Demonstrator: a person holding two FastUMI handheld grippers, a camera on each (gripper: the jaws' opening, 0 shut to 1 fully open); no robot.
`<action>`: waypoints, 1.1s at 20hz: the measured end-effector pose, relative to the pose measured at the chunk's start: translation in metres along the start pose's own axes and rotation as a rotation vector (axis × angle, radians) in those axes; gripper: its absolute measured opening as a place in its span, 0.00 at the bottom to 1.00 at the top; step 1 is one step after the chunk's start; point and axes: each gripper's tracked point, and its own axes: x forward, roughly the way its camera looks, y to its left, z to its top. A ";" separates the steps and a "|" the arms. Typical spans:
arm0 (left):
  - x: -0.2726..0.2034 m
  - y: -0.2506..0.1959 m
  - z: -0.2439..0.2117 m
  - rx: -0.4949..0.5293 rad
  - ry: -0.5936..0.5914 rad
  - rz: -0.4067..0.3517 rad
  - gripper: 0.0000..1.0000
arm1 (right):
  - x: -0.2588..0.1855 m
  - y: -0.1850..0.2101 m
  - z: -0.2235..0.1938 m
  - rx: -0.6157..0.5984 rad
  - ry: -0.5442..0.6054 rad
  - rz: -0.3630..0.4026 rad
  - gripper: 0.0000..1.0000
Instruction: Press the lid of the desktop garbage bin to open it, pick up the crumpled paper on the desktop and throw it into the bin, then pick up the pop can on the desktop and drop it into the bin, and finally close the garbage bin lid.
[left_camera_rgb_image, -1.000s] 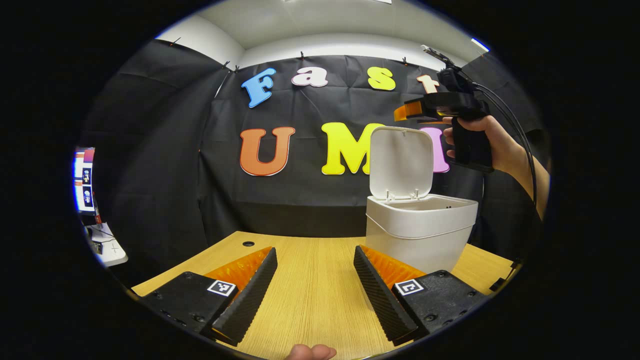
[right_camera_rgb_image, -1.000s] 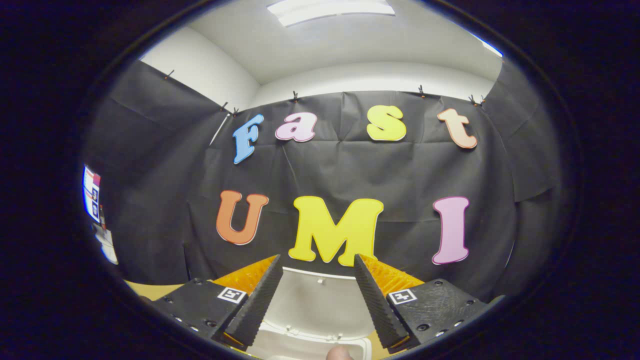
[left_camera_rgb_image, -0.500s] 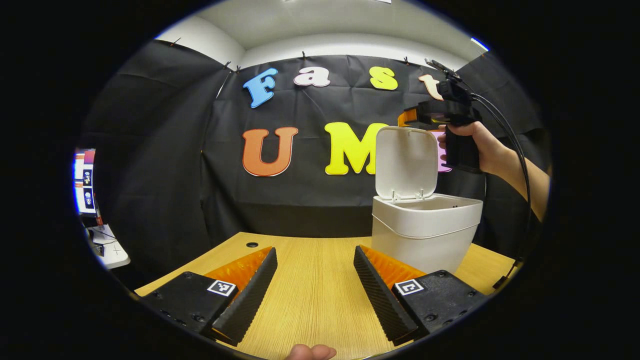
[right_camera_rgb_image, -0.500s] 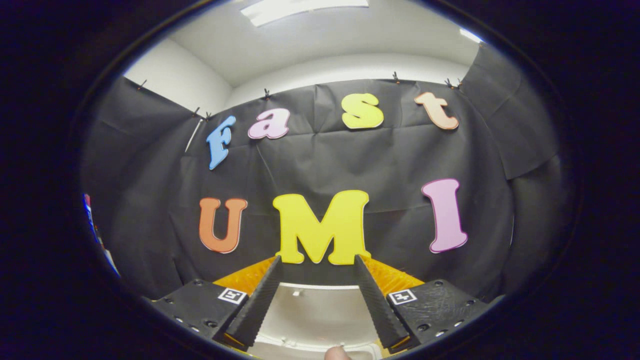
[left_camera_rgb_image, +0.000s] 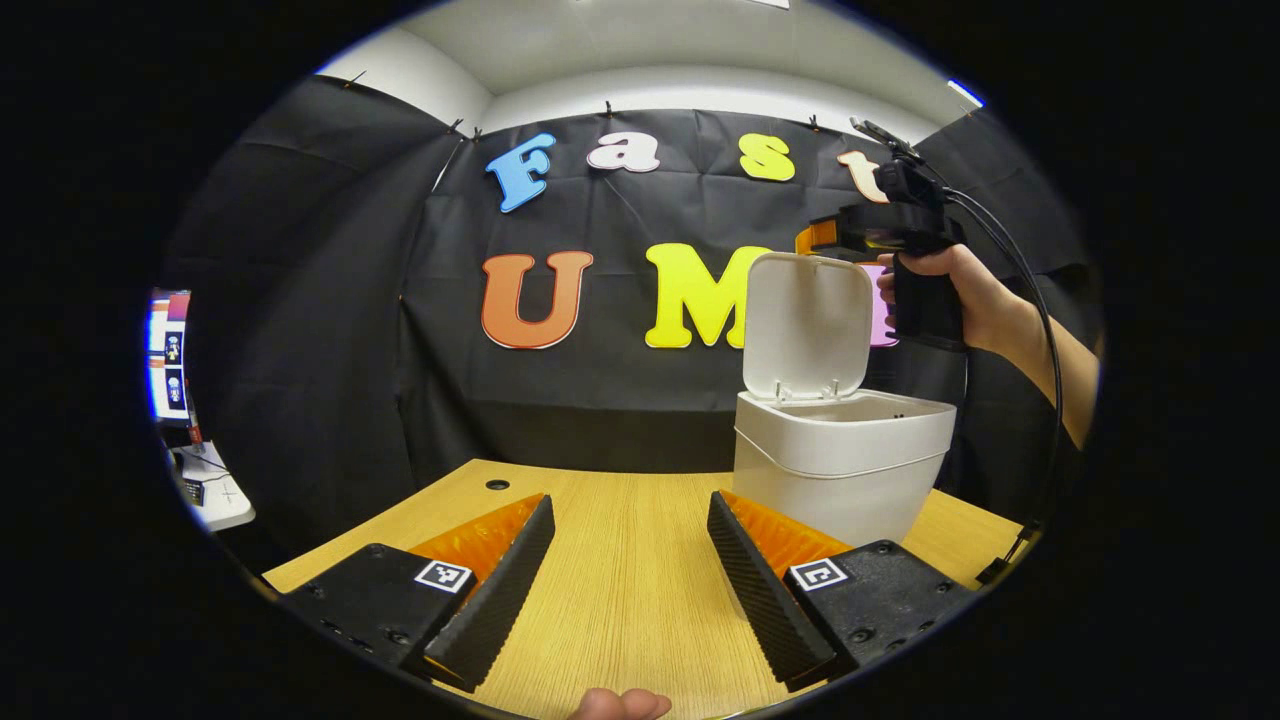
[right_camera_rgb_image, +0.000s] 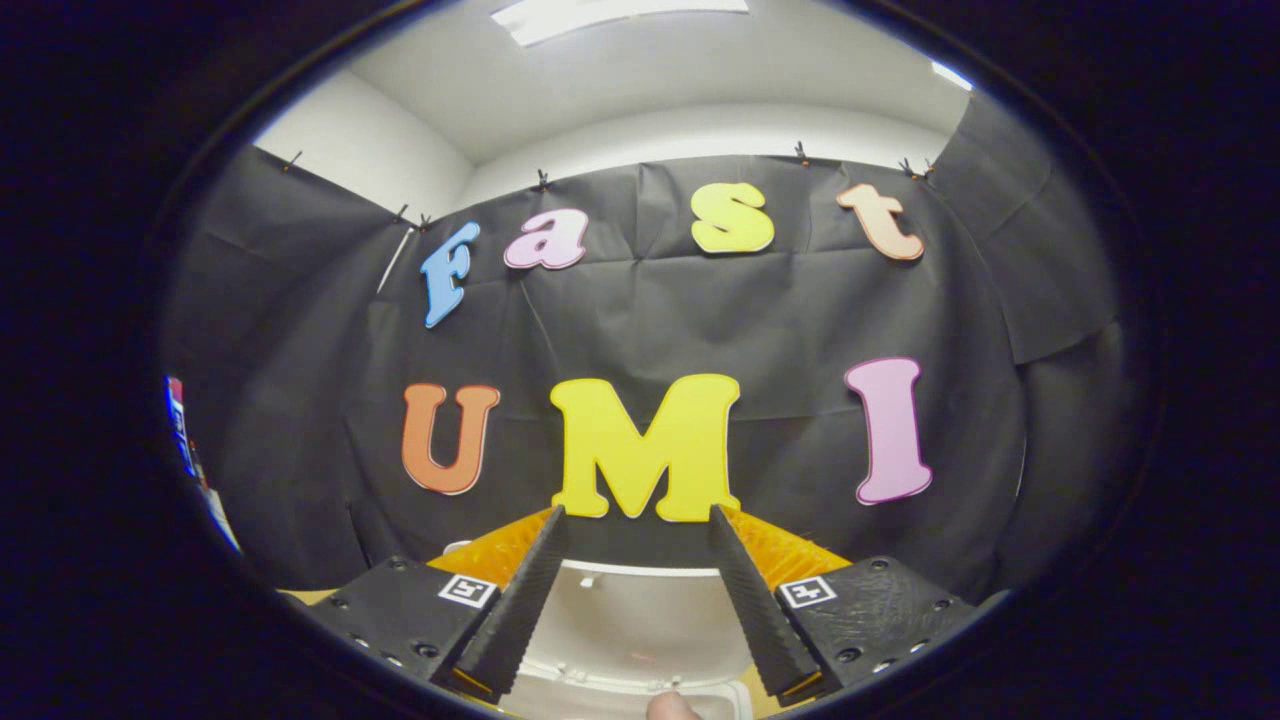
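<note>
Wooden desk (left_camera_rgb_image: 620, 600), white bin (left_camera_rgb_image: 838, 465) on it, lid (left_camera_rgb_image: 806, 325) up.
Our left claw (left_camera_rgb_image: 630, 590) hangs open and empty low over the desk; our right claw (right_camera_rgb_image: 635, 600), open too, sits just above the lid's top edge.

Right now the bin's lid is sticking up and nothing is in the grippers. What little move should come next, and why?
Probably bring the right gripper forward and down against the top edge of the lid to tip it shut. The lid stands upright over the bin, the right gripper hangs open just behind its top edge, and no paper or can lies on the table that I can see.
</note>
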 end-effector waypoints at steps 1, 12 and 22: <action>0.000 0.000 -0.001 -0.001 0.001 0.001 0.99 | -0.004 0.000 0.000 -0.006 0.007 0.000 0.89; -0.017 -0.013 -0.005 -0.025 0.002 -0.010 0.99 | -0.069 0.005 -0.019 -0.037 0.130 0.015 0.92; -0.033 -0.036 -0.001 0.014 -0.032 -0.003 0.99 | -0.120 0.001 -0.076 -0.067 0.277 0.031 0.88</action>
